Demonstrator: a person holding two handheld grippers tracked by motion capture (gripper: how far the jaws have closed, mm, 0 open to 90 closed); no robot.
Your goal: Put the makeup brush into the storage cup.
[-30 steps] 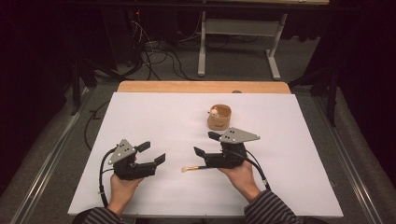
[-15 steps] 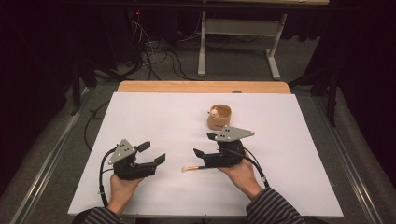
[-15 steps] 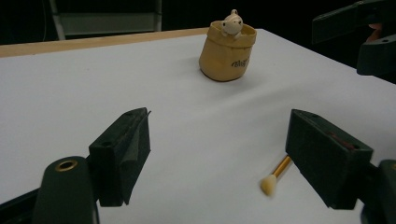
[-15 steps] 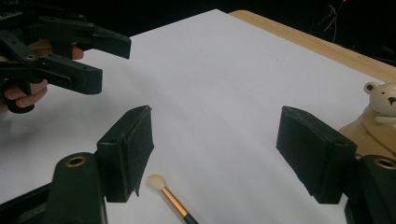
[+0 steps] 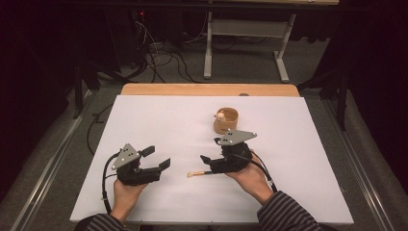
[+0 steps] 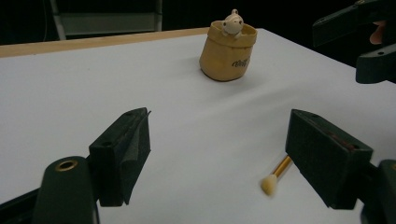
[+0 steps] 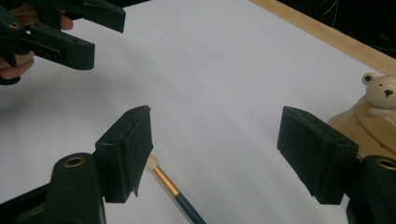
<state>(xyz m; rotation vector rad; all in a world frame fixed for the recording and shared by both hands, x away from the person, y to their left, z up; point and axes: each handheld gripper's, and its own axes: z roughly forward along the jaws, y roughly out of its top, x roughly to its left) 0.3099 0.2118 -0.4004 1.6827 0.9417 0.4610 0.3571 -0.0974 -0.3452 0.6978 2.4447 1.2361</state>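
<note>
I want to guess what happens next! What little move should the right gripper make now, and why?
Probably lower the right gripper and close it on the small brush. Its jaws stand open just above the brush, which lies flat on the white table, unheld. The left gripper is open, off to the side.

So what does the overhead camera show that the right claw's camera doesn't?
The high view adds the person's striped sleeves, the floor cables and the whole white table. The right gripper view adds close detail: the brush has a gold collar and dark handle, and a bear peeks from the tan pot. Both take in the brush, pot, table and open left claw.
</note>
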